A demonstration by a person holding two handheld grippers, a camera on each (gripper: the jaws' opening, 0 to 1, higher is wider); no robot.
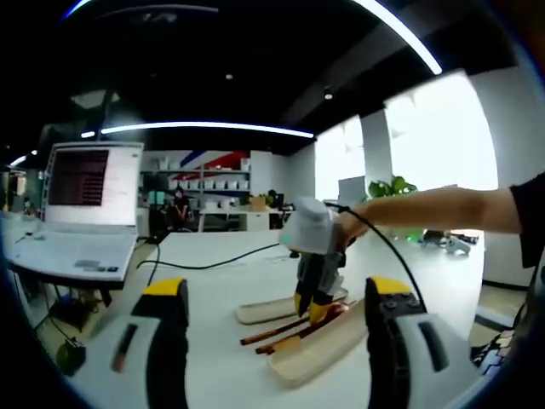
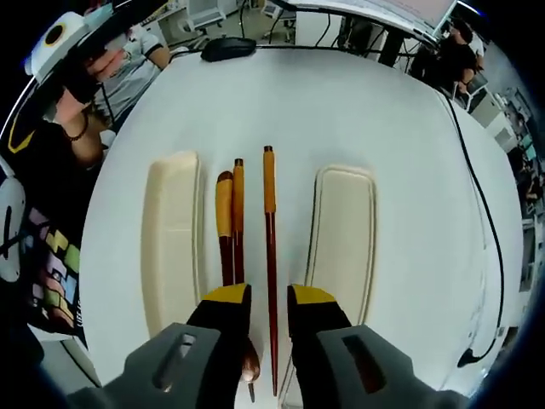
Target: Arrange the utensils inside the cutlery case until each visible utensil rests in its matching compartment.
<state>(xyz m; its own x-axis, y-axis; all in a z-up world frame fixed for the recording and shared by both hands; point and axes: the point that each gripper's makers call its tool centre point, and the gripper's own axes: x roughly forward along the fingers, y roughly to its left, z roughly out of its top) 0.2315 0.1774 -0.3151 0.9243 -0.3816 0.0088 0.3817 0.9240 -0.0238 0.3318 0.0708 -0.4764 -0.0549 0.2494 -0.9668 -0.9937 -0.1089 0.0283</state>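
I have the right gripper (image 2: 258, 311) low over the round white table (image 2: 409, 111), jaws apart with only a narrow gap, straddling the long red-brown chopstick with the orange top (image 2: 270, 247). Nothing is clamped yet. To do this well I would centre that single stick in the gap, keep clear of its neighbours on my left, and close on the dark shaft so it lifts level rather than rolling.

Just beside it lie a second orange-tipped chopstick (image 2: 238, 221) and a wooden spoon with an orange handle (image 2: 224, 217) — these 2 are touching or nearly so.

The 2 cream oblong halves of the cutlery case flank the utensils: the left case half (image 2: 170, 247) and the right case half (image 2: 345, 239). Both look bare inside; all 3 utensils rest on the table between them.

The left gripper (image 1: 277, 328) hangs well back, its jaws wide apart and holding nothing — from there I see the right gripper (image 1: 313, 300) nose-down at the utensils.
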